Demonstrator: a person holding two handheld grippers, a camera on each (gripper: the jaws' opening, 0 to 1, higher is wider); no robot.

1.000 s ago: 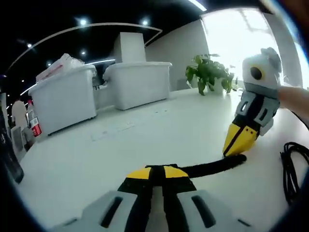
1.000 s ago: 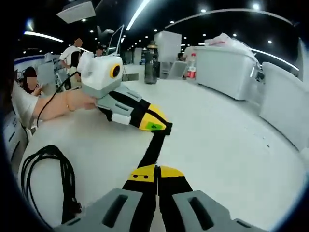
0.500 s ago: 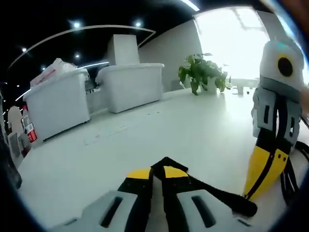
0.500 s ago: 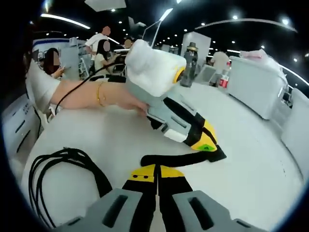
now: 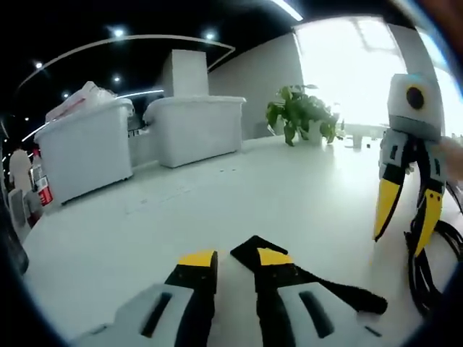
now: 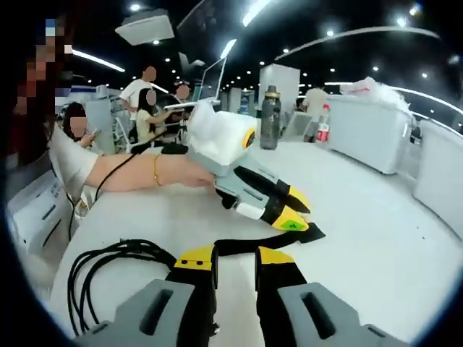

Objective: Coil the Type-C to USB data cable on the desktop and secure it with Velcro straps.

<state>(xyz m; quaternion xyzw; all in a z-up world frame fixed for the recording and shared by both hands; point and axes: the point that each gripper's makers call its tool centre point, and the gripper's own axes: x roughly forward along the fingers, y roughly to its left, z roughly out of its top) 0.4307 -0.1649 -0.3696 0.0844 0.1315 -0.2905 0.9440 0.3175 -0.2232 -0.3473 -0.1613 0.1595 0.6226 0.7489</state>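
A black Velcro strap [image 5: 329, 289] lies flat on the white desk [image 5: 217, 210], one end between my left gripper's [image 5: 236, 260] open jaws and the rest running past its right finger. My right gripper [image 5: 404, 235] hangs open above the black data cable [image 5: 427, 271]. In the right gripper view the strap [image 6: 289, 237] stretches from my right gripper [image 6: 234, 256], whose jaws stand apart, to my left gripper [image 6: 296, 215], which rests tip-down at the strap's far end. The loosely coiled cable [image 6: 108, 264] lies to the left of the strap.
Two white bins [image 5: 87, 148] [image 5: 195, 126] and a potted plant [image 5: 300, 108] stand at the desk's far side. A bottle [image 6: 269, 119] and another white bin [image 6: 369, 134] stand further back. A person's arm [image 6: 137, 173] holds the left gripper; people sit behind it.
Both grippers were shut on the strap's ends; now both have opened and let it go, and it lies on the desk. The right gripper has moved over the cable.
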